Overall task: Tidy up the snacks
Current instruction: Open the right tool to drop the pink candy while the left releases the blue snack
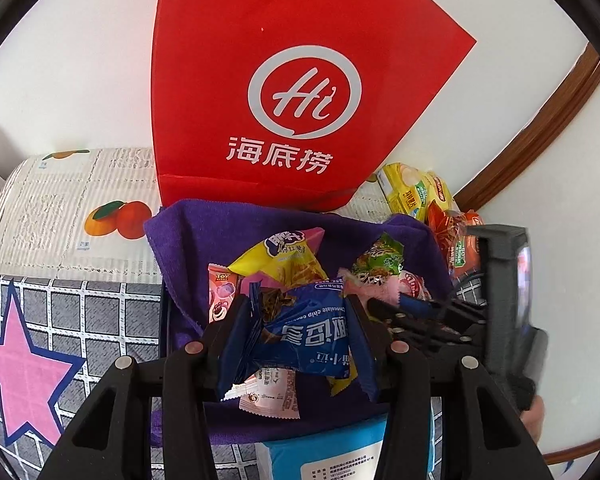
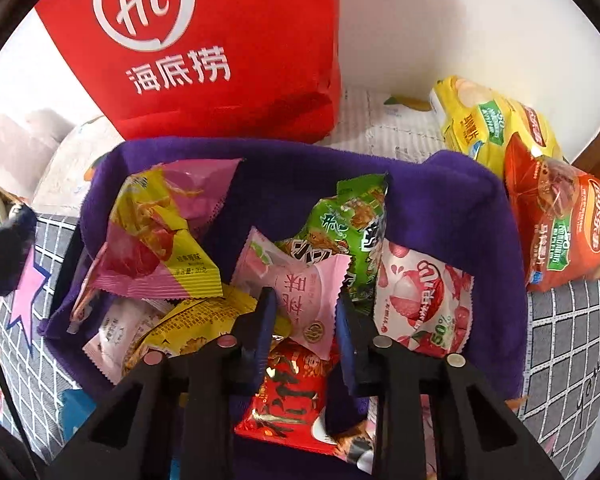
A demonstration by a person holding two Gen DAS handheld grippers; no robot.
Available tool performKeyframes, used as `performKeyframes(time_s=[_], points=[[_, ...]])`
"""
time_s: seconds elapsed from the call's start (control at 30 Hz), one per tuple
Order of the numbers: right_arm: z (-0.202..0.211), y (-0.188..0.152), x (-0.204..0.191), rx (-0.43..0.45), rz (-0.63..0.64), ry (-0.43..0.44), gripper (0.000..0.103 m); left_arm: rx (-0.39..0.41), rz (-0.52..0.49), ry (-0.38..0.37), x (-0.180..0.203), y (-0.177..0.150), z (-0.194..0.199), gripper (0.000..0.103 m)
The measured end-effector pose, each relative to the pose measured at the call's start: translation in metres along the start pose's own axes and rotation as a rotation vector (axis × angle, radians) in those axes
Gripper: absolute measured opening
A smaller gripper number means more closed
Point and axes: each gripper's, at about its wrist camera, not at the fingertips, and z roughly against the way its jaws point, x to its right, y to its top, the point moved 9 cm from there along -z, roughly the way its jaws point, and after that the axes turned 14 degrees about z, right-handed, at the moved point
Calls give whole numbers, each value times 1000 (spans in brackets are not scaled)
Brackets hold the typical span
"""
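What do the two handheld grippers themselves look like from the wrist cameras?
Both the left gripper and the right gripper are matte black plastic, with angular linkage arms pierced by triangular cutouts and joined by round silver pivot pins. Their fingers carry dark blue pads. No cables or sleeves show.

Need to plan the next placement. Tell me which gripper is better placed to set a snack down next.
Left. The left gripper already clamps the blue cookie packet above the purple-lined basket. The right gripper only straddles the pink packet lying in the pile.
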Motion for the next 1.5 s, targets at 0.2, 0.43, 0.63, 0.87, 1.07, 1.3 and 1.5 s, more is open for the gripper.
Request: performKeyframes(time_s=[0.2,0.43,0.63,0.87,1.07,1.3,1.5], points=[[40,2,32,79,-50,-13,27,-24,0,10,0,-4,-14,45],[42,-4,42,61,-38,7,27,-83,-3,16,3,-15,-38,45],[30,-7,32,26,-7,0,27,-125,11,27,1,-22,-53,45],[37,-6,42,47,-53,17,28,-170,42,38,-4,-25,-63,46],[52,-3,45,87,-66,22,36,-195,48,45,-4,-27,-68,48],[61,-2,46,98,-55,-9,37,-212,47,17,2,-28,-64,57],[67,0,41,113,-51,-2,37,-172,30,29,2,-21,-49,65]])
